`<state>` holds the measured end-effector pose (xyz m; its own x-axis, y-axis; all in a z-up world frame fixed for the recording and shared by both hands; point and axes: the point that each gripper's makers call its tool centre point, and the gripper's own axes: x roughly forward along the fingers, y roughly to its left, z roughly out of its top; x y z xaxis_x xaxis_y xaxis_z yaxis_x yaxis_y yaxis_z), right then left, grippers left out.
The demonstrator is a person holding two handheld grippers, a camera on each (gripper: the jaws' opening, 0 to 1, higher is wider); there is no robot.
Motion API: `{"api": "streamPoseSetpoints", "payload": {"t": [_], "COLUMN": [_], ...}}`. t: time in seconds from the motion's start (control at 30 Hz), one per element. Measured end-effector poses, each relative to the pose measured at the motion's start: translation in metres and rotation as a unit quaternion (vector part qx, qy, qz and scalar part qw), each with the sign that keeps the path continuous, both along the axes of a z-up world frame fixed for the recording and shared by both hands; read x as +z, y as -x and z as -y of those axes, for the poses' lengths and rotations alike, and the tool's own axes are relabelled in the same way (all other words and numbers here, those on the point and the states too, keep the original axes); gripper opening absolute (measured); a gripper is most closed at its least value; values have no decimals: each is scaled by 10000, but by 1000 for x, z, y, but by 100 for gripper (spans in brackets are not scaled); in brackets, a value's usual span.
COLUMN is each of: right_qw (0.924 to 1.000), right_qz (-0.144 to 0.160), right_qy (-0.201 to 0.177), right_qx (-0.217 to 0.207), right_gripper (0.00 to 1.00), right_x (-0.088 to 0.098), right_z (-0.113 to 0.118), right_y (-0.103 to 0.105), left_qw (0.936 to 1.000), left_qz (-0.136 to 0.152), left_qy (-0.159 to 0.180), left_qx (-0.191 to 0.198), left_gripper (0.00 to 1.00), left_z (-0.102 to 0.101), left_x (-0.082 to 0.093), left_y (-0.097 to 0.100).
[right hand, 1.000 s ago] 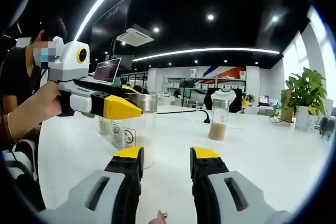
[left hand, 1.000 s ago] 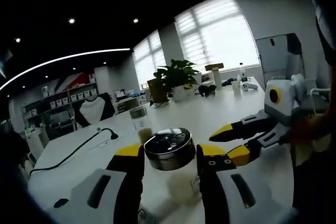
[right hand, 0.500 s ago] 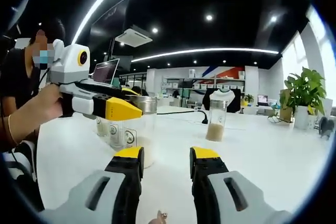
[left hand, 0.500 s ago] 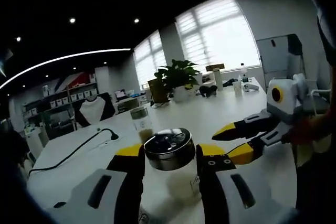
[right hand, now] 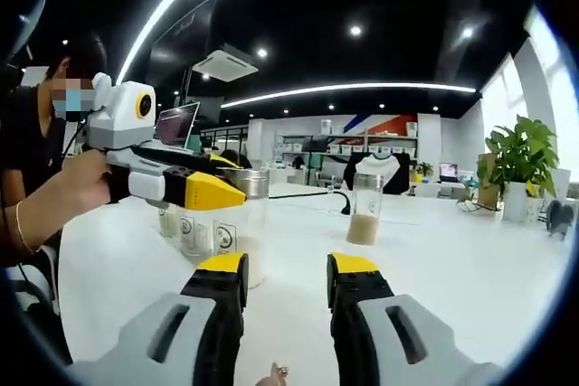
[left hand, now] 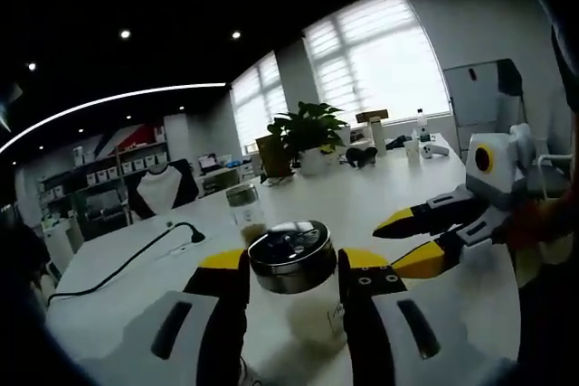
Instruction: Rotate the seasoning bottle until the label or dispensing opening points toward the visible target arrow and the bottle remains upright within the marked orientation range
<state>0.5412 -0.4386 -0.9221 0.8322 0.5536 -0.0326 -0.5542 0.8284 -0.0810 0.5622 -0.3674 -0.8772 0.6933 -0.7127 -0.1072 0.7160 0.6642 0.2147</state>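
Note:
The seasoning bottle (left hand: 292, 258), clear with a round metal lid and pale powder inside, stands upright between the yellow-tipped jaws of my left gripper (left hand: 291, 267), which is shut on it just under the lid. In the right gripper view the same bottle (right hand: 248, 241) shows a small label, with the left gripper (right hand: 210, 191) clamped on it from the left. My right gripper (right hand: 286, 270) is open and holds nothing, a short way in front of the bottle. From the left gripper view the right gripper (left hand: 405, 243) hangs open to the bottle's right. No arrow mark is visible.
A second bottle (right hand: 365, 211) with tan powder stands farther back on the white table (right hand: 452, 268). Several small labelled jars (right hand: 185, 228) sit behind the held bottle. A black cable (left hand: 136, 255) crosses the table, and a potted plant (left hand: 308, 133) stands at the far end. A person's hand (right hand: 63, 201) holds the left gripper.
In the left gripper view the right gripper has drifted a little to the right, away from the bottle. The left gripper keeps its hold; the bottle looks unmoved.

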Motion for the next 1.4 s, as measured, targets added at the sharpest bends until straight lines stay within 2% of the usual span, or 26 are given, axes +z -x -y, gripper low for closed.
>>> {"api": "streamPoseSetpoints", "payload": {"t": [0.23,0.3,0.37,0.53,0.8,1.0,1.13,1.4], "right_qw": [9998,9996,9991,9969,9976,9981,9982,9988], "right_qz": [-73,-90,-171,-533,-361,-192,-142,-103], "right_qy": [-174,-248,-396,-565,-551,-498,-503,-405], "right_qx": [6,33,52,-87,-234,-301,-291,-262], "right_gripper": [35,36,40,55,55,54,54,54], "right_x": [3,4,5,1,15,29,34,40], "right_z": [4,4,5,14,32,40,41,41], "right_y": [-5,-7,-10,-23,-47,-68,-80,-100], "left_qw": [10000,9999,9996,9993,9985,9976,9977,9972], "left_qz": [-18,69,75,133,137,47,-15,-73], "left_qy": [-82,101,284,346,521,687,663,723], "left_qx": [-11,5,-43,-12,-45,31,100,155], "left_gripper": [42,41,42,43,46,54,62,64], "left_z": [1,0,1,0,-3,-9,-11,-17], "left_x": [-1,5,12,18,26,28,25,24], "left_y": [-3,-3,-1,1,4,2,1,5]}}
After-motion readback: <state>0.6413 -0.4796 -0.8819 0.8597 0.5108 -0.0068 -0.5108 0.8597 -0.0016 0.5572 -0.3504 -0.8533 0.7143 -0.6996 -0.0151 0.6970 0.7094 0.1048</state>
